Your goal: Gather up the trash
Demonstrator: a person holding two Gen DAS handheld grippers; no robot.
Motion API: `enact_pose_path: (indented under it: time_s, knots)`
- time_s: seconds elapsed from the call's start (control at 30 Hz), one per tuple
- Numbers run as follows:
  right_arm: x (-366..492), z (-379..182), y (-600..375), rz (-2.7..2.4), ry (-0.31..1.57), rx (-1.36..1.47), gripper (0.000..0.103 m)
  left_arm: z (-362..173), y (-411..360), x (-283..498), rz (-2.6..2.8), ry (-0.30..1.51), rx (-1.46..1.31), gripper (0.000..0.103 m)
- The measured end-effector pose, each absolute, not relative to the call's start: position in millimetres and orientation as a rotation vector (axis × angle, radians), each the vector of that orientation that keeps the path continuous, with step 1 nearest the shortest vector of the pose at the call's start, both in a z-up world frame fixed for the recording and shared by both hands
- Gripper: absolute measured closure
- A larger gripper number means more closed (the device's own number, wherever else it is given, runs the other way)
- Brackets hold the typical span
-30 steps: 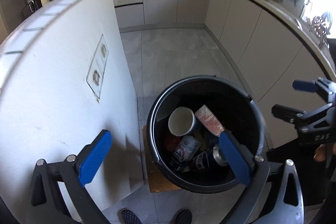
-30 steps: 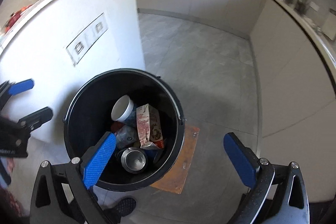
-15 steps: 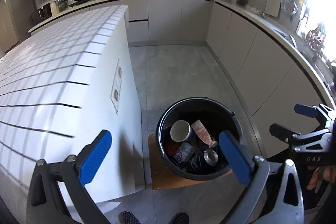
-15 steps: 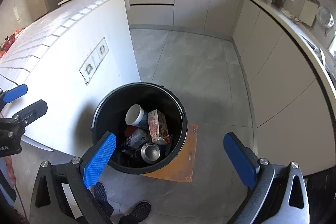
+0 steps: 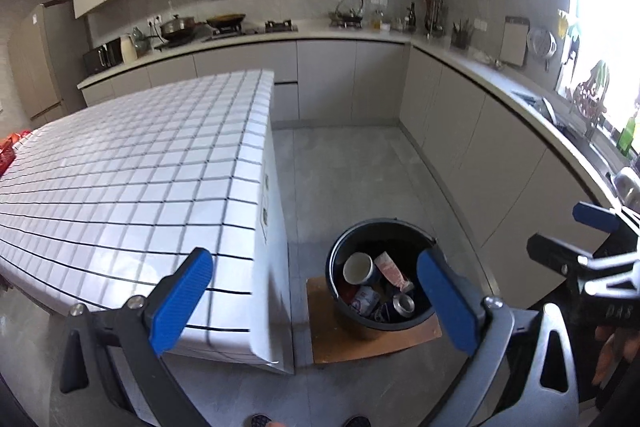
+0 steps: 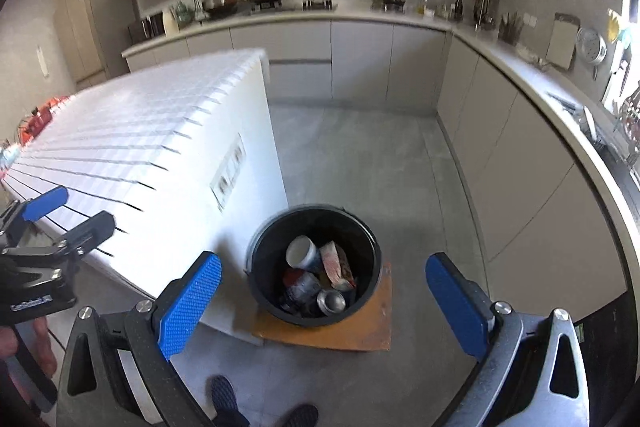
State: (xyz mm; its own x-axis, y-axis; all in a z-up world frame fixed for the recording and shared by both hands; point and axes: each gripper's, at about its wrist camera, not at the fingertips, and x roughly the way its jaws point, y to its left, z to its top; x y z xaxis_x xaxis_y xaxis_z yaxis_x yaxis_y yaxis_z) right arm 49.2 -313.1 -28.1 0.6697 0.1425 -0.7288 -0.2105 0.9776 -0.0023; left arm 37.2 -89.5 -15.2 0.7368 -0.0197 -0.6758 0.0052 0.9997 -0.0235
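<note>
While both tools, left tool and right tool, hang with jaws apart and empty, the black bucket of trash sits on a brown board beside the desk edge, open floor beyond.

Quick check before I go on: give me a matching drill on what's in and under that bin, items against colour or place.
Items:
1. black bucket
2. paper cup
3. drink can
4. wooden board

Descriptions:
A. silvery top facing up, at the near side of the pile
B. flat on the floor, under the bin
C. white inside, lying on its side at the far left of the pile
D. stands beside the white tiled island, holds the trash

Pairs: 1-D, 2-C, 3-A, 4-B
</note>
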Motion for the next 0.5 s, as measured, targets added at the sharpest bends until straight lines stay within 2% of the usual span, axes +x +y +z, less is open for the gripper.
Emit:
enact_pose_path:
  time_s: [0.5]
  knots:
    - [-3.3, 26.4, -282.5, 0.192, 0.691, -0.114, 0.0, 27.3, -68.0, 9.2, -0.022, 0.624, -0.059, 0.0]
